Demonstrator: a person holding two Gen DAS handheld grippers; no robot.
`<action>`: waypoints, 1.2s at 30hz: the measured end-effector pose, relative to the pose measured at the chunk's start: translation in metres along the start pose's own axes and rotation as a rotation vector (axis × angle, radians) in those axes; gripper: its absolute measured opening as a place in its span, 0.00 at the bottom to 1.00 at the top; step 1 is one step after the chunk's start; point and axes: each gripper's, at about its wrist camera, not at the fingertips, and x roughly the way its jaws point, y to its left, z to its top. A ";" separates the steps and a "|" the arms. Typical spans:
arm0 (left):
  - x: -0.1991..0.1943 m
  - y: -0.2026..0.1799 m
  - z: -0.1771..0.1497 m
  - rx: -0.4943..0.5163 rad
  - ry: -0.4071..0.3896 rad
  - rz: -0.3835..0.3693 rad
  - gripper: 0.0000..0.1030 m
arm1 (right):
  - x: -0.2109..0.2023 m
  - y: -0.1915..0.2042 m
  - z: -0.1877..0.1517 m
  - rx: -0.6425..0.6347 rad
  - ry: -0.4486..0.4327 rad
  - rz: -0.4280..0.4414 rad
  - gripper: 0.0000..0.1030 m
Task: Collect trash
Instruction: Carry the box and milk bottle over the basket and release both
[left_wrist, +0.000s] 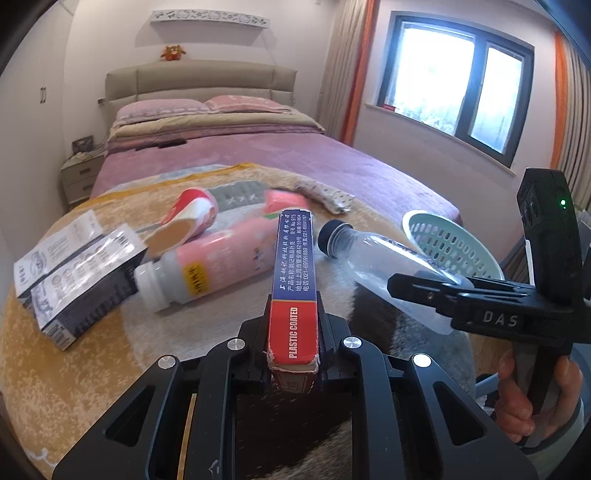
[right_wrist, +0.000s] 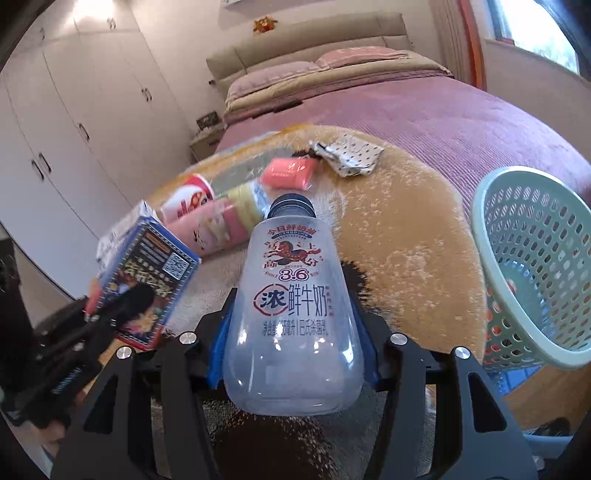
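My left gripper (left_wrist: 293, 314) is shut on a red and blue card box (left_wrist: 293, 280) and holds it above the rug; the box also shows in the right wrist view (right_wrist: 147, 280). My right gripper (right_wrist: 293, 314) is shut on an empty clear milk bottle (right_wrist: 293, 306) with a dark cap, also visible in the left wrist view (left_wrist: 384, 266). A pale green perforated basket (right_wrist: 532, 258) stands to the right, seen too in the left wrist view (left_wrist: 454, 243). On the rug lie a pink-labelled bottle (left_wrist: 207, 269), a red and white cup (left_wrist: 192, 214), a pink packet (right_wrist: 290, 173) and a crumpled wrapper (right_wrist: 349, 155).
A black and white carton (left_wrist: 77, 273) lies at the left of the yellow rug (right_wrist: 406, 229) spread on the foot of a bed with a purple cover (right_wrist: 461, 114). White wardrobes (right_wrist: 74, 122) line the left wall. A window (left_wrist: 458, 81) is at the right.
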 end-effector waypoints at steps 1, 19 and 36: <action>0.000 -0.002 0.001 0.005 -0.001 -0.003 0.15 | -0.005 -0.003 0.001 0.002 -0.016 0.000 0.50; 0.051 -0.110 0.046 0.188 -0.010 -0.154 0.15 | -0.074 -0.109 0.021 0.170 -0.175 -0.122 0.50; 0.171 -0.199 0.070 0.244 0.139 -0.305 0.15 | -0.050 -0.237 0.025 0.399 -0.133 -0.319 0.51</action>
